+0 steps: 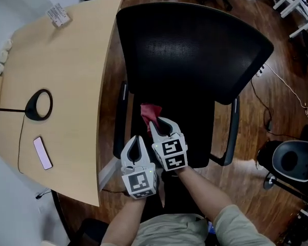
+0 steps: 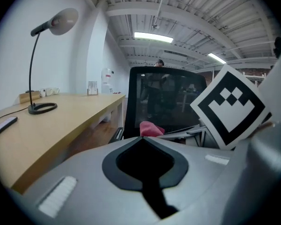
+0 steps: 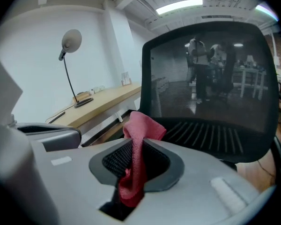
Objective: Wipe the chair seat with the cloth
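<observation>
Right tongs [image 1: 160, 120] clamping cloth [image 1: 150, 111], over chair seat [image 1: 201, 133]

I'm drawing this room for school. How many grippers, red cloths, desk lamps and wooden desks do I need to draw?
2 grippers: left gripper and right gripper, which pinches the cloth
1 red cloth
1 desk lamp
1 wooden desk
Total: 5
</observation>
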A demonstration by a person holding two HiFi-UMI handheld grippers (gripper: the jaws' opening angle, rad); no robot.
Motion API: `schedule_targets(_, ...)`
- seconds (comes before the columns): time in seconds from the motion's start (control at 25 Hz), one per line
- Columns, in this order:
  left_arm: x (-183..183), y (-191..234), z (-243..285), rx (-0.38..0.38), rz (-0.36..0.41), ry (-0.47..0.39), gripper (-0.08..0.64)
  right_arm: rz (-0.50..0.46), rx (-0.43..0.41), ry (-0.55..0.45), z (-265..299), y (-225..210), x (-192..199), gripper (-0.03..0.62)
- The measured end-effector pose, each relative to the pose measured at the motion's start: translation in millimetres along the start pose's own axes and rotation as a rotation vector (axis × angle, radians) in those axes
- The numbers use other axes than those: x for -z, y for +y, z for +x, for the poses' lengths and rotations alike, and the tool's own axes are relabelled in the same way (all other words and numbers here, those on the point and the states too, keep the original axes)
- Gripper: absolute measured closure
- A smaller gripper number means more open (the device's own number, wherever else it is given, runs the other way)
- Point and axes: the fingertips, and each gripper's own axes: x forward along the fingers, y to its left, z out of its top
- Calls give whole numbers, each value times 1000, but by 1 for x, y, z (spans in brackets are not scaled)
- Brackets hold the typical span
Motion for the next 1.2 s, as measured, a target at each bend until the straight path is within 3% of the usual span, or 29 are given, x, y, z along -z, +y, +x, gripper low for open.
schedule_targets(0.36, 68, 22, 68, -29, -31, 67, 554, 90, -25, 73, 109, -27, 56, 526)
schedule_targets(0.68, 125, 32, 95, -27, -47, 123, 555, 74, -35, 128, 188, -36, 87, 526)
schedule_targets(1.0, 148, 36, 111, -13, 6, 157, 555, 81, -22, 199, 235, -47, 113, 527)
schedule_targets(1.2, 152, 26, 121, 16, 37, 185, 555, 98, 22, 204, 238, -75, 120, 528)
